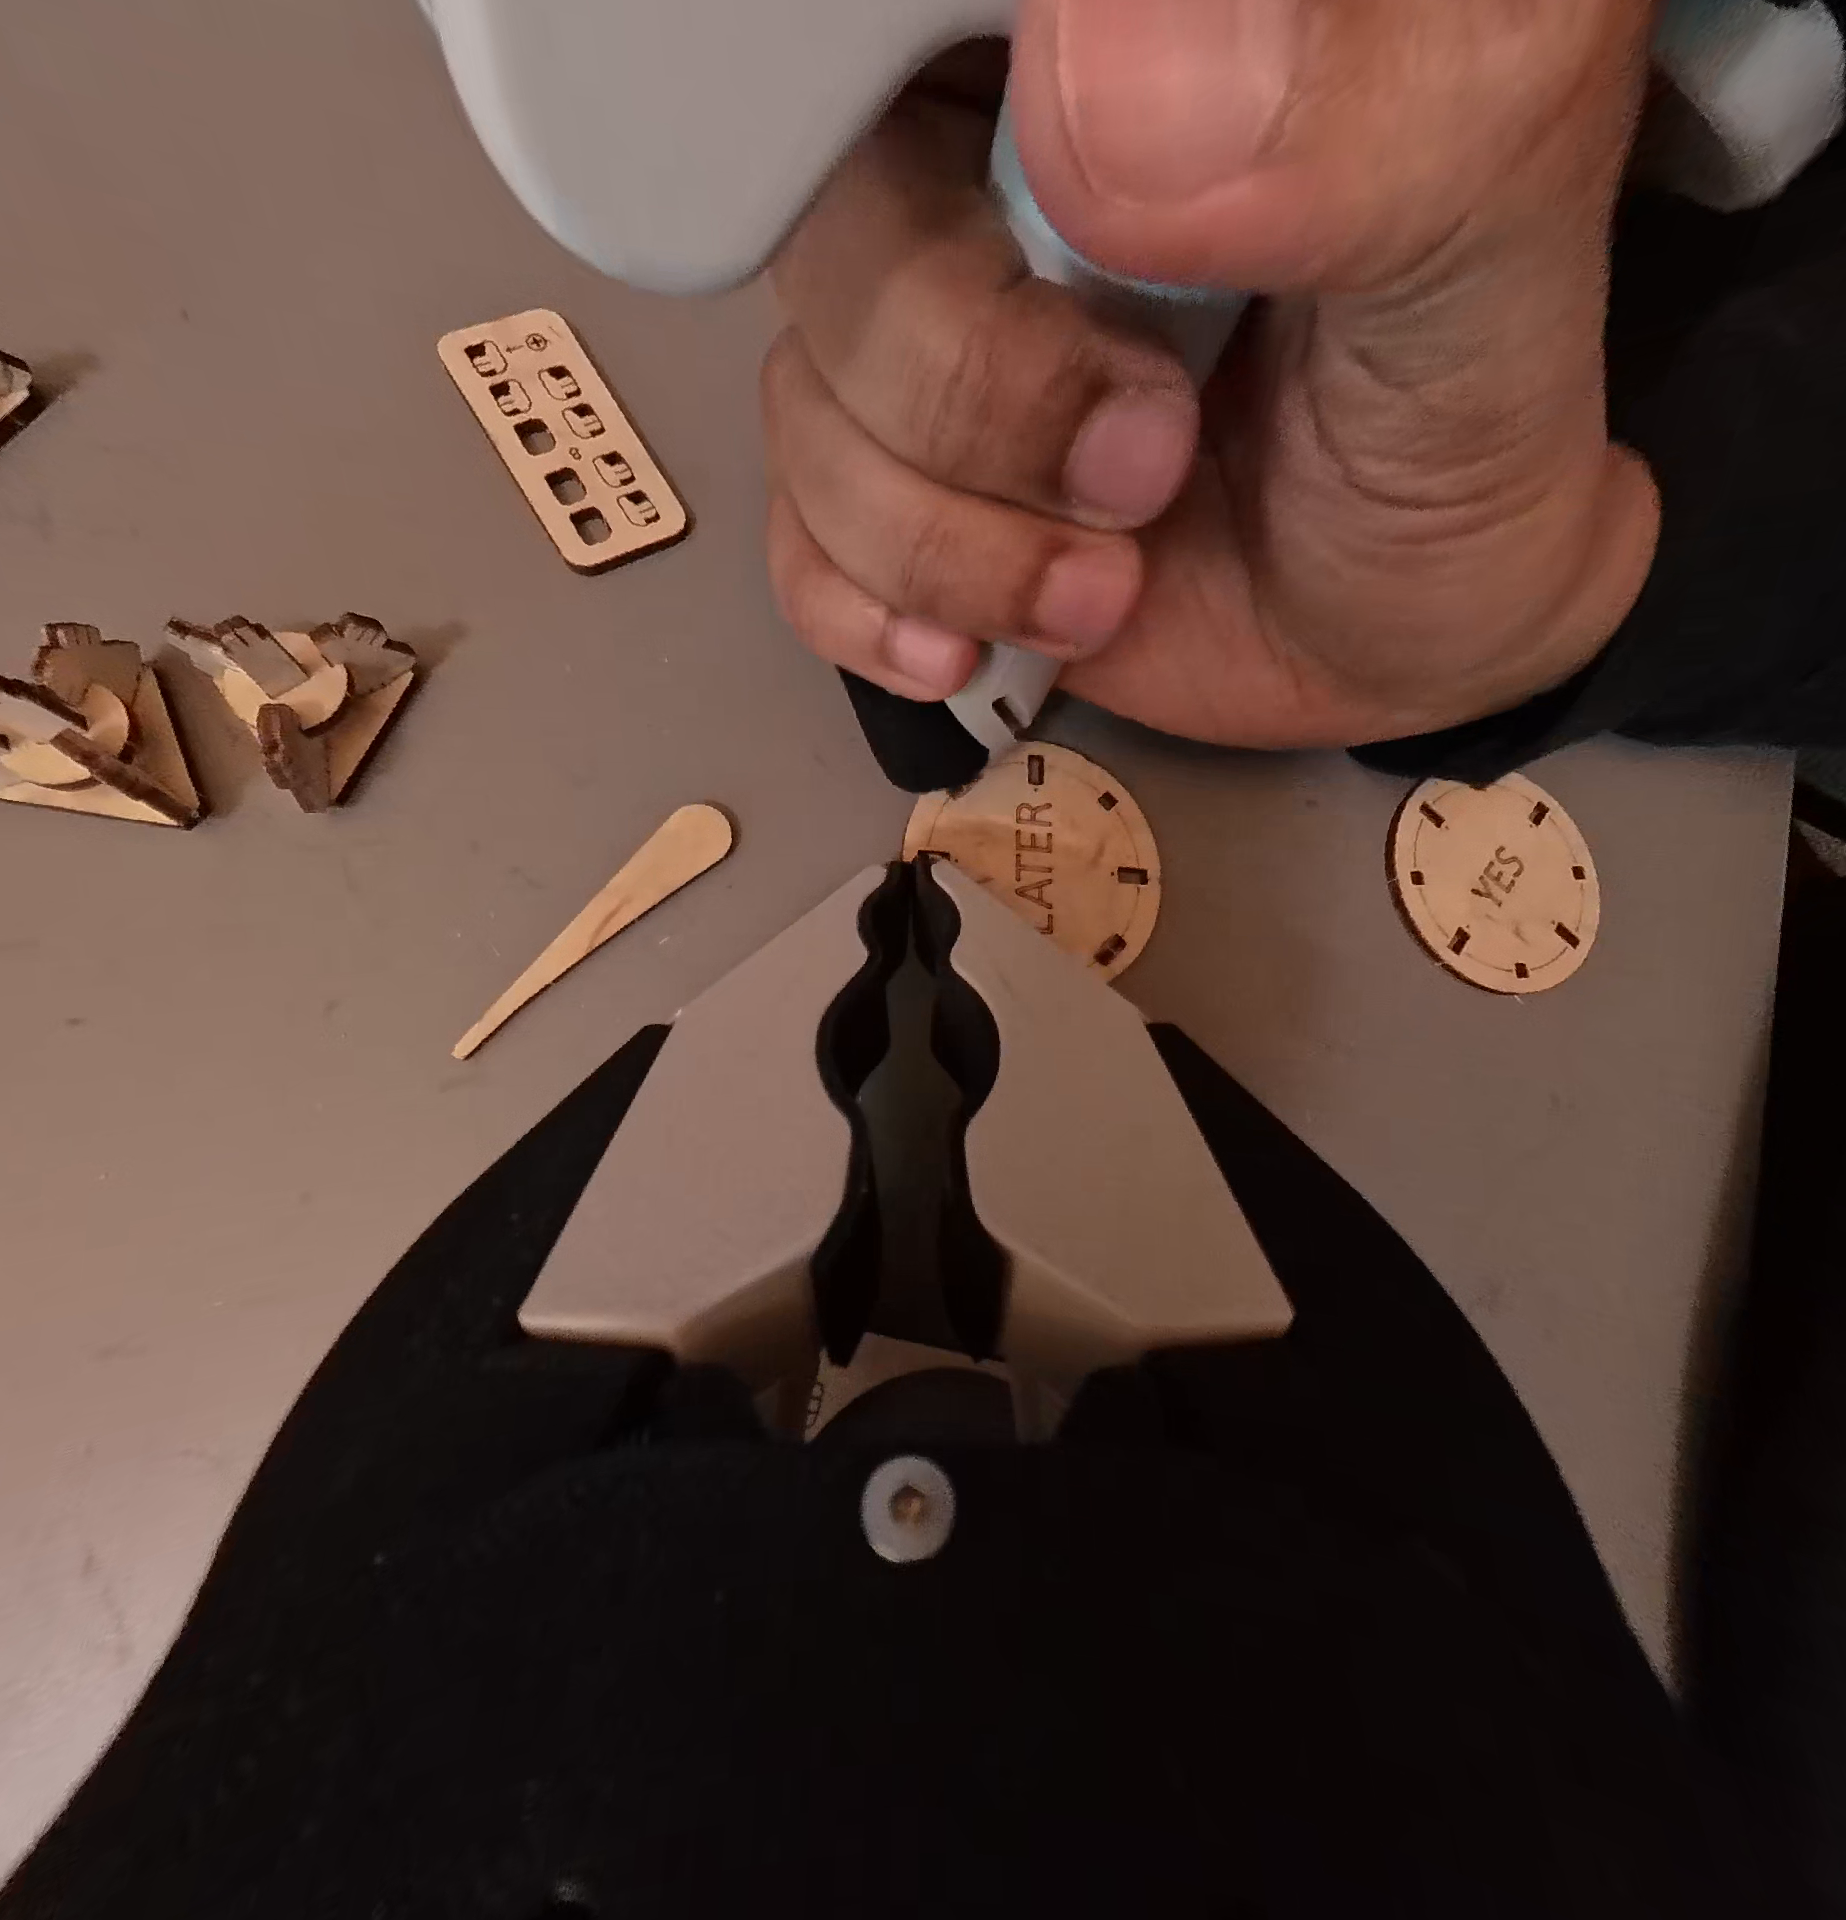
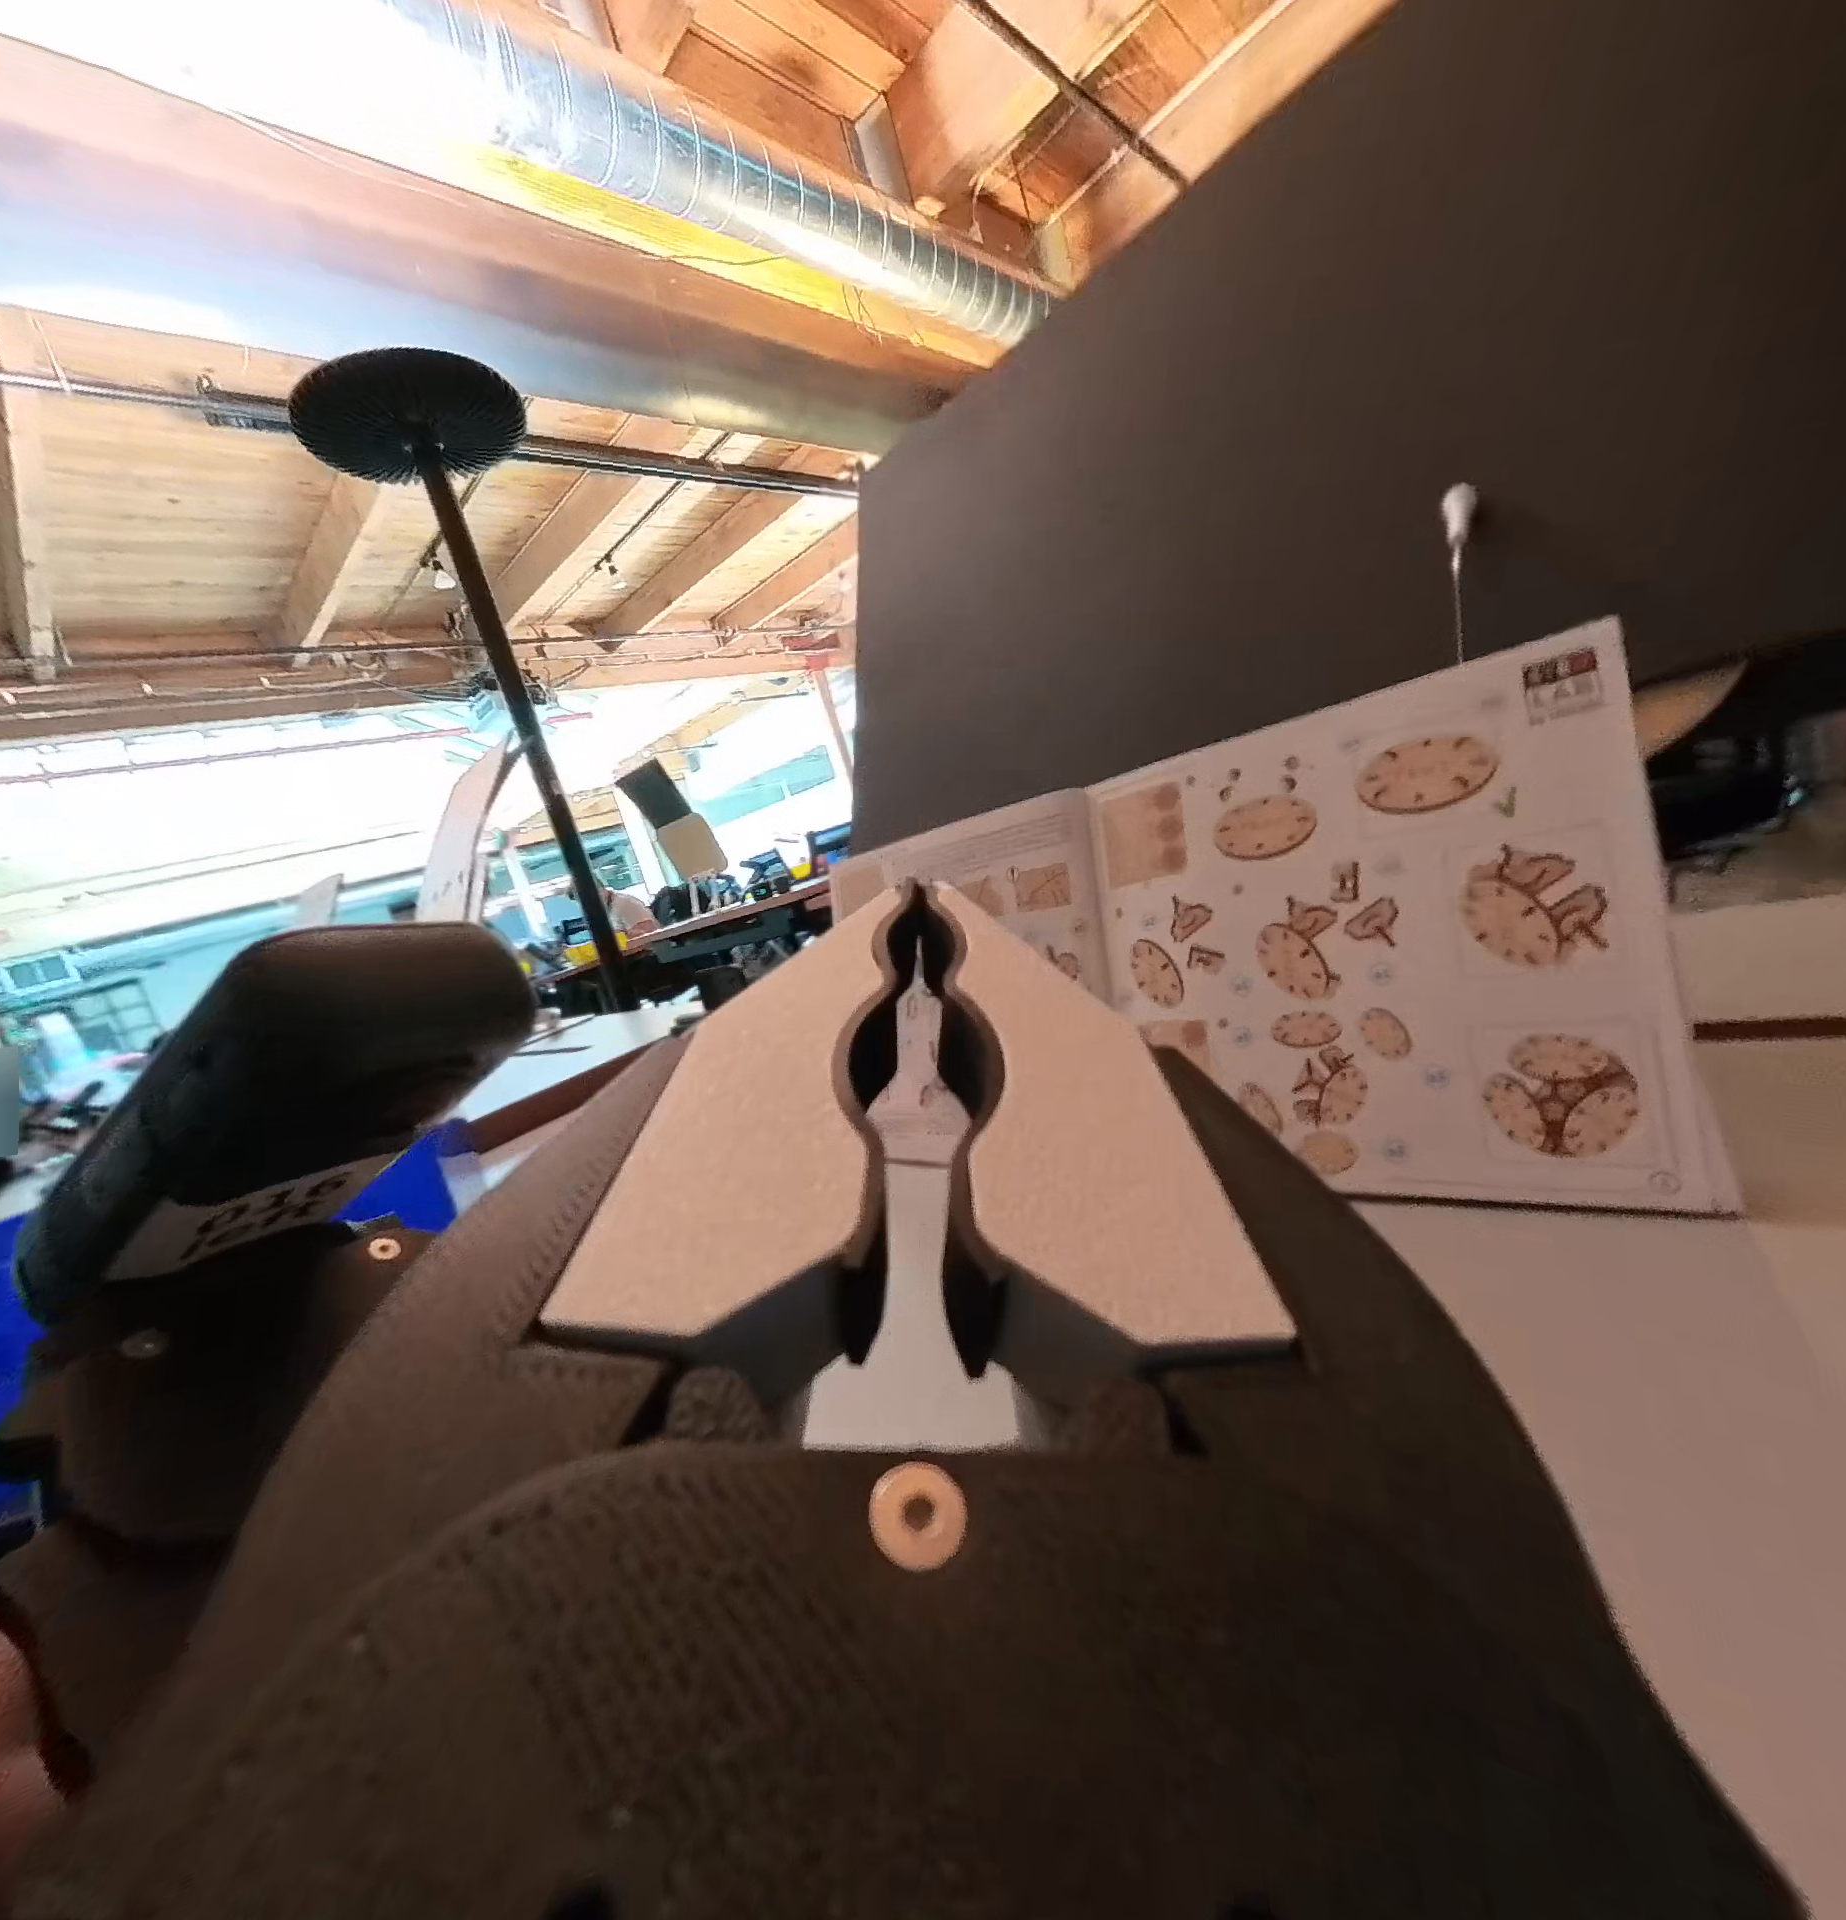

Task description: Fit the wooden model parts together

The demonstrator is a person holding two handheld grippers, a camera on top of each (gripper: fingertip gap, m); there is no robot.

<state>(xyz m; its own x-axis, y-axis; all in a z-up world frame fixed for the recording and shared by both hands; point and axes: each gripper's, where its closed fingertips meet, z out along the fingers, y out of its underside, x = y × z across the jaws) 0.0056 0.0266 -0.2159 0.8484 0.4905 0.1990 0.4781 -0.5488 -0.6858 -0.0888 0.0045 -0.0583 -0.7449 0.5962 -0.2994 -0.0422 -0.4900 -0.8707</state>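
Note:
In the left wrist view my left gripper (image 1: 920, 868) is shut, and nothing shows between its fingers. Its tips sit at the near-left rim of a round wooden disc (image 1: 1075, 862) with slots and an engraved word, lying flat on the grey table (image 1: 275, 1195). A hand (image 1: 1262, 468) holds the right gripper's pale handle above the disc. The handle's lower end (image 1: 997, 707) and a black part (image 1: 908, 738) meet the disc's far rim. In the right wrist view my right gripper (image 2: 921, 891) is shut on nothing and points up and away from the table.
A second engraved disc (image 1: 1490, 883) lies near the table's right edge. A wooden teardrop stick (image 1: 607, 914), a wooden card with square holes (image 1: 563, 442) and two small wooden assemblies (image 1: 295, 696) (image 1: 77, 727) lie to the left. An open instruction booklet (image 2: 1418, 935) leans on a dark partition (image 2: 1314, 416).

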